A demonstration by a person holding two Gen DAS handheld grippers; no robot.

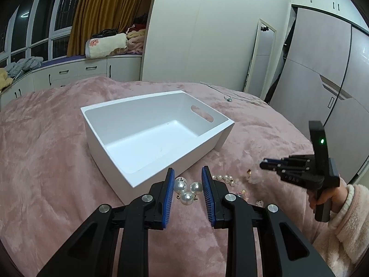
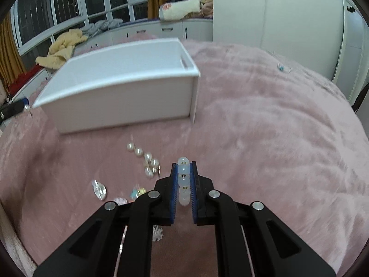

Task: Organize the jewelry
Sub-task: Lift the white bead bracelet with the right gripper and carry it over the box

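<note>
Three big pearls (image 1: pixel 186 190) lie on the pink bedspread (image 1: pixel 46 161) just past the left gripper (image 1: pixel 188 199), whose jaws stand apart around nothing. Beside them to the right, a short pearl strand (image 2: pixel 145 159) and small charms remain loose. The right gripper (image 2: pixel 183 184) is pinched on a pale bead string (image 2: pixel 183 182). Beyond both tools the white box (image 1: pixel 159 106) sits empty, so sorting looks barely begun.

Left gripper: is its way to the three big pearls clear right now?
Probably yes. The left gripper stands open just short of the big pearls, with only pink blanket between.
</note>
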